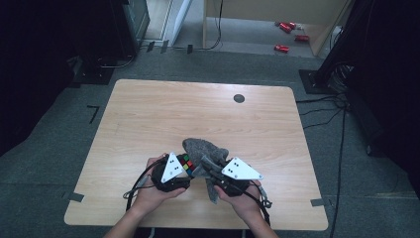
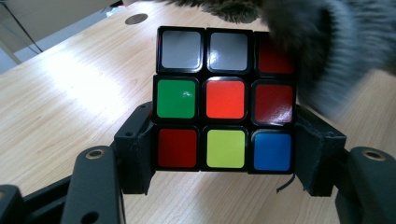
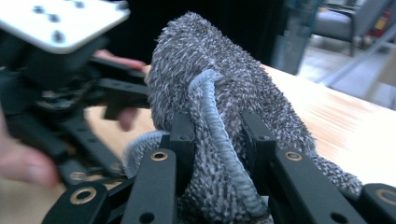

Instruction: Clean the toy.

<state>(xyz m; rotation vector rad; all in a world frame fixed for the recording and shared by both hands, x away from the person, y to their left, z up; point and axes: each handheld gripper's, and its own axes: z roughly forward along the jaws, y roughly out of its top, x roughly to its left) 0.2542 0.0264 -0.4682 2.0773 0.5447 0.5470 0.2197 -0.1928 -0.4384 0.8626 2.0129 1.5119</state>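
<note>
At the table's near edge, around six o'clock, we clamp the puzzle cube (image 2: 225, 99) between the left gripper (image 1: 174, 173)'s jaws, held above the wooden table (image 1: 148, 114). Just at its three o'clock, our right gripper (image 3: 218, 140) pinches the grey fuzzy cloth (image 3: 219, 93), brushing the cube's top corner.

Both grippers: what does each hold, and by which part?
Left gripper clamps the puzzle cube by its two opposite sides, at the bottom row. Right gripper pinches the grey cloth at a bunched fold with its hem.
</note>
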